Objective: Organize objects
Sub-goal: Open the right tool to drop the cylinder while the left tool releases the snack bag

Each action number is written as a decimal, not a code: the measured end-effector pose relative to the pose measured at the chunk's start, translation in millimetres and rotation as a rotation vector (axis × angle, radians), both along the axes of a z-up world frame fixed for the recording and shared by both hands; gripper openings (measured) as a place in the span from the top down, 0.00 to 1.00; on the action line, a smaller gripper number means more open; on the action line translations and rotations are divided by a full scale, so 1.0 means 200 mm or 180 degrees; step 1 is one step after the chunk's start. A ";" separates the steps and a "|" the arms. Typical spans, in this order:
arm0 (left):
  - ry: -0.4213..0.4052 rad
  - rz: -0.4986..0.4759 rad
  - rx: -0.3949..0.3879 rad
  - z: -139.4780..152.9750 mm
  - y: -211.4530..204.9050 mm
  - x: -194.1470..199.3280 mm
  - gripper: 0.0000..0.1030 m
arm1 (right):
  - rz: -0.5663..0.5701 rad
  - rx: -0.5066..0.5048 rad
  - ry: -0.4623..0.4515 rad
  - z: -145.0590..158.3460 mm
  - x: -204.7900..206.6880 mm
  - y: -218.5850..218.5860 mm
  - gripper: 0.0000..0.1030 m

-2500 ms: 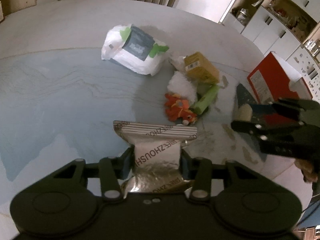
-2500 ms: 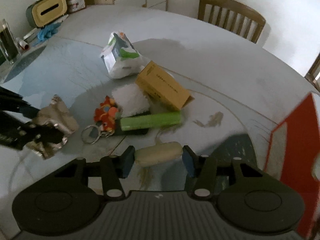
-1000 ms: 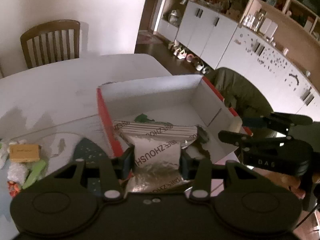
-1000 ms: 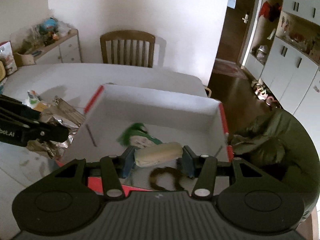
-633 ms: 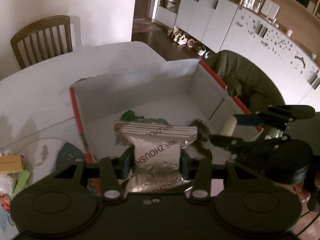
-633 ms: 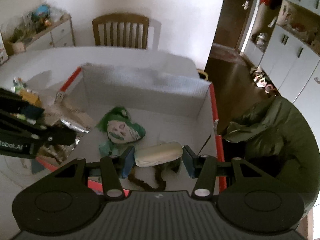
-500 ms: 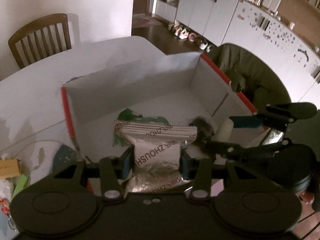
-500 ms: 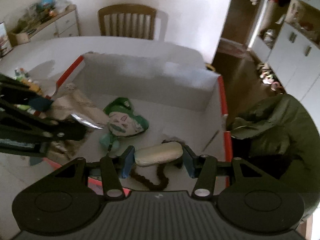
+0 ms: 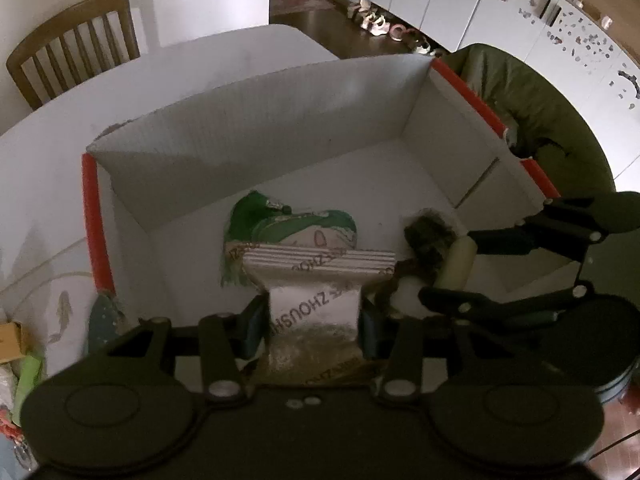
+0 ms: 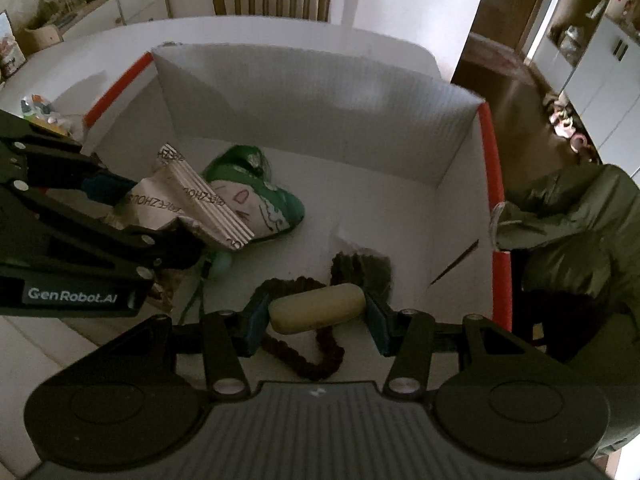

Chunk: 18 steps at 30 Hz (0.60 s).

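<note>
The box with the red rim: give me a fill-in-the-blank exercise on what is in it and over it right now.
1. The left gripper is shut on a silver ____.
2. The right gripper is shut on a pale yellow case, held by its two ____.
3. The green pouch lies on the floor of the ____.
4. The dark cord lies directly below the ____ gripper.

Missing words: packet; ends; box; right
</note>
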State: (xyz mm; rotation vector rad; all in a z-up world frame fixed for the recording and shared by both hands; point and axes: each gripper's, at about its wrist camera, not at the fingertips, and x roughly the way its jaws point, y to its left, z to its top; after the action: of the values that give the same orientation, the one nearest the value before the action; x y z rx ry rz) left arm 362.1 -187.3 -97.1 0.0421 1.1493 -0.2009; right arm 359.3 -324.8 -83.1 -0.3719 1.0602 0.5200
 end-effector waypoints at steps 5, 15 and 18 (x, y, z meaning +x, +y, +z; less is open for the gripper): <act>0.0053 -0.0030 0.0036 -0.02 -0.01 0.01 0.56 | -0.0012 -0.0051 0.0051 -0.03 0.02 0.01 0.50; 0.0038 -0.0009 -0.0033 -0.03 0.01 0.01 0.48 | 0.0054 0.0130 -0.0027 0.02 0.00 -0.05 0.44; -0.0048 0.0000 -0.0019 -0.01 0.01 -0.01 0.37 | 0.0059 0.0234 -0.0057 0.06 -0.03 -0.07 0.38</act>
State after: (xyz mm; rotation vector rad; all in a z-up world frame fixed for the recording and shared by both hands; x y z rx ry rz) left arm 359.8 -185.5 -99.1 0.0381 1.1335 -0.2037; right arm 354.2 -338.2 -71.9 -0.3212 1.0185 0.5697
